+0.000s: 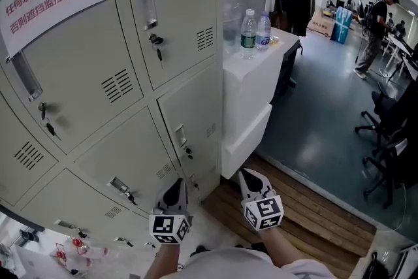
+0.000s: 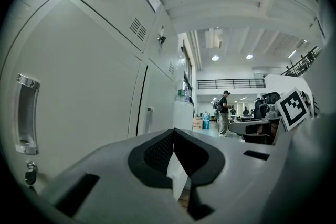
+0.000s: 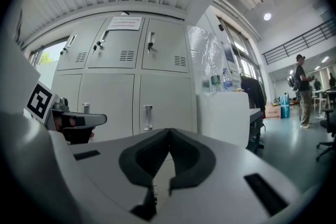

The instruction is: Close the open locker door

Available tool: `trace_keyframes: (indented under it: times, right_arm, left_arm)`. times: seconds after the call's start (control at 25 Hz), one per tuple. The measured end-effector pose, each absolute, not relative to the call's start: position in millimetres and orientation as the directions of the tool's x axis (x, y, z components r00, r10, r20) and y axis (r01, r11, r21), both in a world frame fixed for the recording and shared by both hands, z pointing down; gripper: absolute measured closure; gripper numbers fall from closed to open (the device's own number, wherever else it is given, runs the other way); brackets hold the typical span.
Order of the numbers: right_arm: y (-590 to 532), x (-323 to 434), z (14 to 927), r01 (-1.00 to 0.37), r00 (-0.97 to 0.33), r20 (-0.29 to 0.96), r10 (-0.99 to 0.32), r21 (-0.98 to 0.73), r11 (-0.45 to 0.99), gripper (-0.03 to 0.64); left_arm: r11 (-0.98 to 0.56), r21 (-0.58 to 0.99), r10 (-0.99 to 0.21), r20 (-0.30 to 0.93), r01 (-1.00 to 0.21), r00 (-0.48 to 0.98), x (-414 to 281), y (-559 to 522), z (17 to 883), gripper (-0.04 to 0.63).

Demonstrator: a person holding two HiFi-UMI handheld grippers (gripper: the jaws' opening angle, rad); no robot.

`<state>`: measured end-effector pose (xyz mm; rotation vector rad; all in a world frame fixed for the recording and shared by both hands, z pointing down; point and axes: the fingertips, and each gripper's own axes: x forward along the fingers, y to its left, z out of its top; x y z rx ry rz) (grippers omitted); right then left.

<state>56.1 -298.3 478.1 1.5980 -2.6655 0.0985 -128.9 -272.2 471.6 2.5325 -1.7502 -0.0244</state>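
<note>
A bank of grey lockers (image 1: pixel 117 75) fills the left of the head view, and every door I can see lies flush with the frame. The lower right door (image 1: pixel 192 134) has a small handle (image 1: pixel 181 136) and stands just ahead of both grippers. My left gripper (image 1: pixel 175 187) points level at the lockers with its jaws shut and nothing between them (image 2: pixel 174 131). My right gripper (image 1: pixel 247 174) hangs beside it, a little to the right, jaws also shut and empty (image 3: pixel 169 131). In the right gripper view the same doors (image 3: pixel 163 107) look closed.
A white counter (image 1: pixel 251 85) with two water bottles (image 1: pixel 248 32) stands right of the lockers. A wooden floor strip (image 1: pixel 307 206) lies below it. Office chairs (image 1: pixel 388 134) and a standing person (image 1: pixel 375 26) are at the far right. Keys hang in several locks (image 1: pixel 157 42).
</note>
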Motion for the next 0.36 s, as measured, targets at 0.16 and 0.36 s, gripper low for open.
trace_keyframes:
  times: [0.16, 0.36]
  right_arm:
    - [-298.2, 55.3, 478.0, -0.881, -0.474, 0.061, -0.879, -0.037, 0.472, 0.604]
    - [-298.2, 52.7, 477.0, -0.877, -0.48, 0.064, -0.875, -0.027, 0.479, 0.604]
  left_arm:
    - [-0.352, 0.06, -0.935, 0.022, -0.934, 0.354, -129.4, -273.3, 470.7, 0.586]
    - [-0.356, 0.058, -0.933, 0.022, -0.933, 0.358, -128.9, -273.3, 469.2, 0.586]
